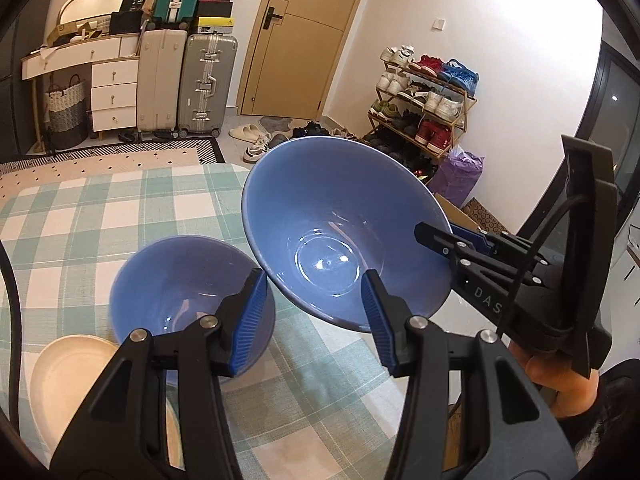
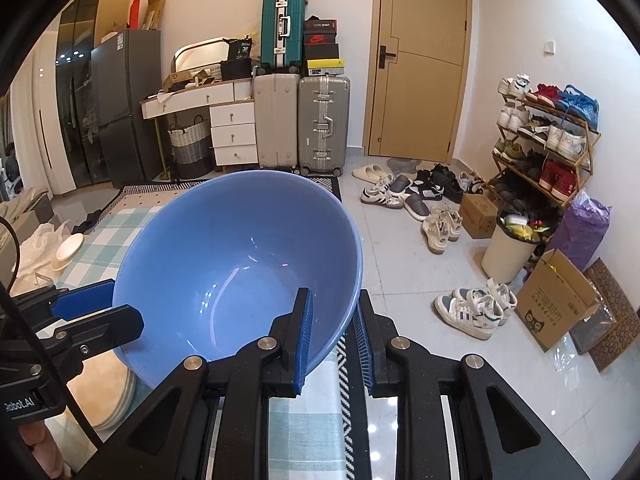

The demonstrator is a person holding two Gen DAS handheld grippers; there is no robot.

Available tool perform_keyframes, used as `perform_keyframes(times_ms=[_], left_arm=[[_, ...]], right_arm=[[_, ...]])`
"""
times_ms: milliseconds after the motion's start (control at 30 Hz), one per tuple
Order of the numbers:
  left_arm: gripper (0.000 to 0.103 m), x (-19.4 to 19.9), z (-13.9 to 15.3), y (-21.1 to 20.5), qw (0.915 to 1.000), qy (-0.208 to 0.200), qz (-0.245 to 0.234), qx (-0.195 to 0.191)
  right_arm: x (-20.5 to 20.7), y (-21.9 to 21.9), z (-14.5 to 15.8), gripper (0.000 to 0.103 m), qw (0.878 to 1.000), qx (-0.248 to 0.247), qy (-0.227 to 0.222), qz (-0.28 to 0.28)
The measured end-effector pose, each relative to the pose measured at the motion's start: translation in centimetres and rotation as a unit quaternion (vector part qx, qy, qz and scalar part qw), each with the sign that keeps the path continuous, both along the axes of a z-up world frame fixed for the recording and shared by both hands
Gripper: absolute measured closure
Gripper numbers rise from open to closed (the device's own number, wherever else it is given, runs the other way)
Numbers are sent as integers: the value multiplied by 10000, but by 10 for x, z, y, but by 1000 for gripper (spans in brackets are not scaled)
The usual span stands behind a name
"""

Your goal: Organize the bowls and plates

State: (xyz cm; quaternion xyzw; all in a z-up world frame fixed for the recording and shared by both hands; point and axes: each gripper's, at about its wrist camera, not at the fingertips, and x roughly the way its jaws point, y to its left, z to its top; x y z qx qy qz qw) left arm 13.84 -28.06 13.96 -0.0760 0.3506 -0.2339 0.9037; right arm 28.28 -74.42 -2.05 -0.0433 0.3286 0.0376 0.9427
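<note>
My right gripper (image 2: 334, 340) is shut on the rim of a large blue bowl (image 2: 240, 272) and holds it tilted above the checked tablecloth; the bowl (image 1: 340, 232) and that gripper (image 1: 448, 236) also show in the left wrist view. My left gripper (image 1: 316, 324) is open and empty, just in front of a smaller blue bowl (image 1: 180, 288) that stands on the table. A stack of cream plates (image 1: 64, 376) lies at the lower left, beside the small bowl; the plates (image 2: 108, 400) also show under the held bowl in the right wrist view.
The table with the green checked cloth (image 1: 100, 216) ends at the right, above the tiled floor. A small cream dish (image 2: 68, 250) lies at the far left. Suitcases (image 2: 304, 124), shoes (image 2: 436, 228), a shoe rack (image 2: 548, 140), a bin (image 2: 508, 248) and cardboard boxes (image 2: 556, 300) stand beyond.
</note>
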Motion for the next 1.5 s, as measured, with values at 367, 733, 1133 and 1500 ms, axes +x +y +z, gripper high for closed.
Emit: perform_keyframes(times_ms=[367, 733, 1133, 1500], left_arm=[[57, -16, 26, 63, 9996, -113, 258, -9], [57, -16, 23, 119, 9984, -70, 527, 211], [57, -11, -5, 146, 9976, 72, 567, 403], [57, 11, -39, 134, 9965, 233, 569, 565]], right_arm=[[1, 58, 6, 82, 9996, -31, -21, 298], [10, 111, -7, 81, 9983, 98, 30, 576], [14, 138, -28, 81, 9977, 110, 120, 659], [24, 141, -52, 81, 9974, 112, 312, 643]])
